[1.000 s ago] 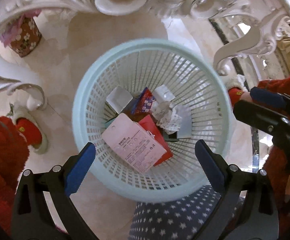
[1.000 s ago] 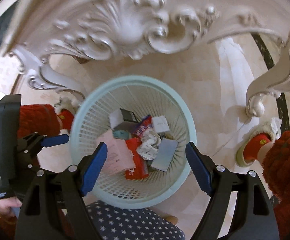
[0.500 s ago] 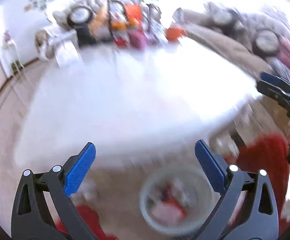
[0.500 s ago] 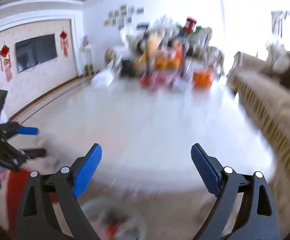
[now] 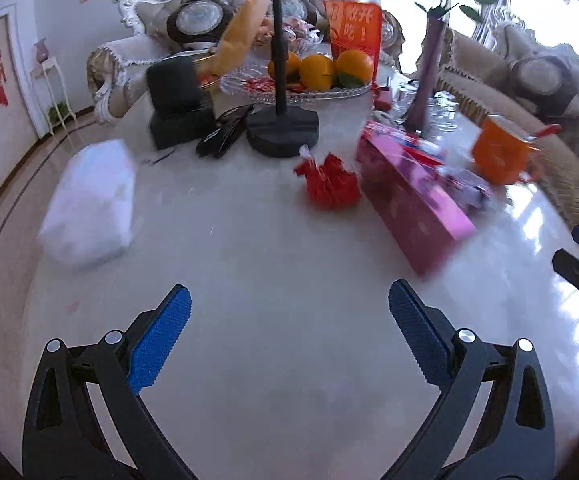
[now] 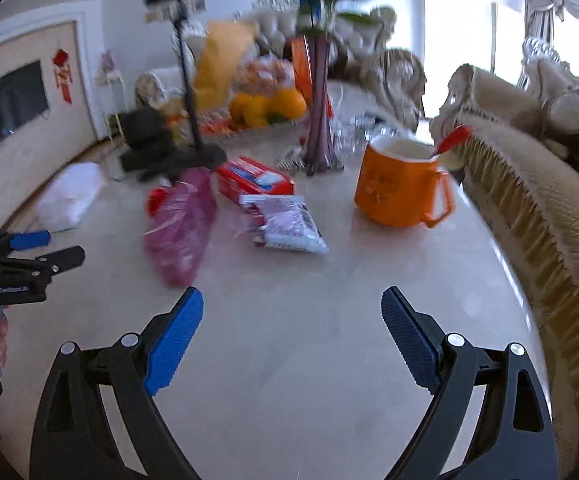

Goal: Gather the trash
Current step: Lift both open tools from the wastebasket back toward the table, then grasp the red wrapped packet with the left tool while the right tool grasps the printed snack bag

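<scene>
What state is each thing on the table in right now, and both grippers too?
left gripper: open, empty.
right gripper: open, empty.
orange mug: upright, red spoon inside.
purple vase: upright, holding a rose.
pink box: lying flat.
red wrapper: crumpled.
white packet: lying flat.

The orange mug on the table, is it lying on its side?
No. In the right wrist view the orange mug stands upright on the table, its open mouth facing up and its handle at the side.
</scene>
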A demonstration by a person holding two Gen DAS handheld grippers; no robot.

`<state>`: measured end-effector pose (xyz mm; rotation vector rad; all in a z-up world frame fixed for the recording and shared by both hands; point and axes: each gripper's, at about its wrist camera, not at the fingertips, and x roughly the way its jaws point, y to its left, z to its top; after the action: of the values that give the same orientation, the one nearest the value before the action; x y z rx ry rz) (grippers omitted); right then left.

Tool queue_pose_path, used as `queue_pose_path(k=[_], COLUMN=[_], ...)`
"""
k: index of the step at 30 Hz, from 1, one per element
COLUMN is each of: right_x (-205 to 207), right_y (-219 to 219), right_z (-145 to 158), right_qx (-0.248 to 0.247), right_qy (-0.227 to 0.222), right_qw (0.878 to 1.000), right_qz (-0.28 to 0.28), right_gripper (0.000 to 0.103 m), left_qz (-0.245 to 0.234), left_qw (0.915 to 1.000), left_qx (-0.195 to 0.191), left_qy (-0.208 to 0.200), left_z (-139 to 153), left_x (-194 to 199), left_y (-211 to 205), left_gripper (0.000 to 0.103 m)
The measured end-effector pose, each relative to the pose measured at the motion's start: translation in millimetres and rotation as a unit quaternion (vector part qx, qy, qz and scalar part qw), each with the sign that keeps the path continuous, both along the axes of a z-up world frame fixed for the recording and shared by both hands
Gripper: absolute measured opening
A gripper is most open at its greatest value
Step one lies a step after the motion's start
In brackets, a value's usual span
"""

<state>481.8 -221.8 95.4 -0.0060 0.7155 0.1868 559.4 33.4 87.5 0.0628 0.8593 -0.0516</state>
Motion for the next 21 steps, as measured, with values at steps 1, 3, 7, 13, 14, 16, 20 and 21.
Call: queue_pose_path(k=[1,3,7,13,14,16,20,21], right_x=[16,40,77,103,106,110,116,117], right_y=[3,9,22,28,27,27,21,21], right_z=[-6,-12,-15,-22,-23,-24,-28,-29], right_qx=[-0.007,-0.012,-0.011,-0.008,-0.002,-0.002,0.021,0.026], right_qy=[0.011,0.03,0.035,0.043,0.047,0.049,0.06,0.066], right_qw=[1.0,0.999,0.999,0.999,0.998,0.998,0.997,0.997], right_qz=[-0.001,0.002,0.017,0.029,0.032,0.037,0.039,0.04], right_gripper=[0.087,0.087,0.087,0.086,0.087,0.087,0.087,0.086], left_qz=[-0.002,-0.005,-0.025,-0.028,-0.03,-0.034,-0.032,-0.028], left_qw=[1.0,0.9999,0.9993,0.9987,0.9987,0.9983,0.998,0.9983], left_qx=[0.002,0.007,0.023,0.041,0.039,0.043,0.048,0.043], left_qy=[0.002,0.01,0.017,0.015,0.016,0.017,0.025,0.029], left_z=[-5,-14,-26,-33,-34,-36,-41,-42], left_x=[14,38,75,110,115,122,133,135], left_y=[-2,-6,-20,-31,-32,-35,-40,-39], left_gripper=[0.096,0.096,0.096,0.096,0.096,0.096,0.096,0.096])
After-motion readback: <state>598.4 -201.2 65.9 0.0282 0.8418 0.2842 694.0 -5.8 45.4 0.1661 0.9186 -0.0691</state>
